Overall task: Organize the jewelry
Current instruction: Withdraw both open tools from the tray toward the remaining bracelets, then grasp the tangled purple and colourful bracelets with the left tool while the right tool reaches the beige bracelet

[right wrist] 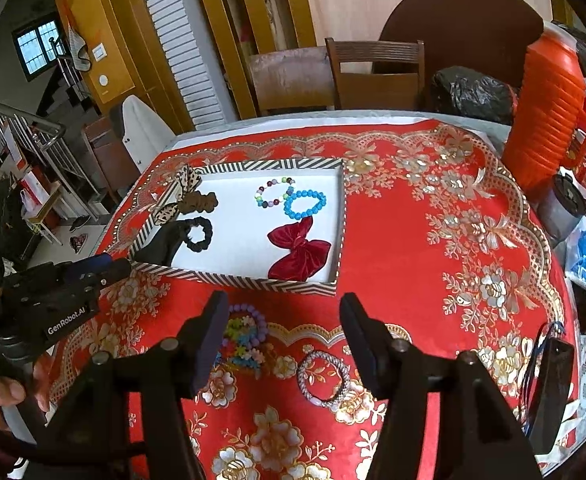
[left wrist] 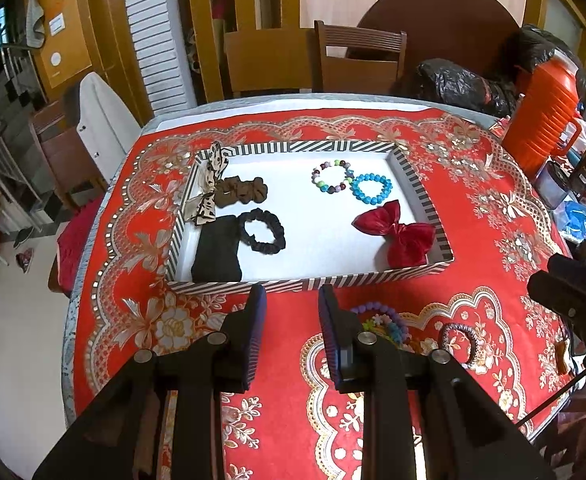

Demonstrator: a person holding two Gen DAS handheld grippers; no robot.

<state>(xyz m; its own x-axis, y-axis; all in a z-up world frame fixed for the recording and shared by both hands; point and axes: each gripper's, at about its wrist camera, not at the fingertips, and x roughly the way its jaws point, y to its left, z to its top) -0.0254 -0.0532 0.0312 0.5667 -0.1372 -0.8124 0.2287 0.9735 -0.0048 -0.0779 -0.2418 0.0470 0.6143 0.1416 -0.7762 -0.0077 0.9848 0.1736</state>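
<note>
A striped-rim box (left wrist: 293, 282) (right wrist: 253, 281) with a white floor holds a multicolour bead bracelet (left wrist: 330, 176) (right wrist: 273, 193), a blue bead bracelet (left wrist: 372, 189) (right wrist: 305, 204), a red bow (left wrist: 397, 232) (right wrist: 299, 250), a black scrunchie (left wrist: 261, 231) (right wrist: 197, 234), a brown scrunchie (left wrist: 241, 189), a spotted bow (left wrist: 207, 188) and a black cloth (left wrist: 217, 250). In front of the box lie purple and flower bracelets (right wrist: 245, 334) (left wrist: 385, 320) and a grey woven bracelet (right wrist: 324, 380) (left wrist: 463, 342). My left gripper (left wrist: 291, 300) is open and empty near the box's front wall. My right gripper (right wrist: 283, 312) is open and empty above the loose bracelets.
The red floral tablecloth (right wrist: 413, 240) covers the table. An orange ribbed jug (right wrist: 549, 120) (left wrist: 541, 116), jars, a bottle and blue bags stand at the right edge. Black bags (right wrist: 473, 94) and wooden chairs (right wrist: 377, 76) are behind. A dark case (right wrist: 549, 384) lies at front right.
</note>
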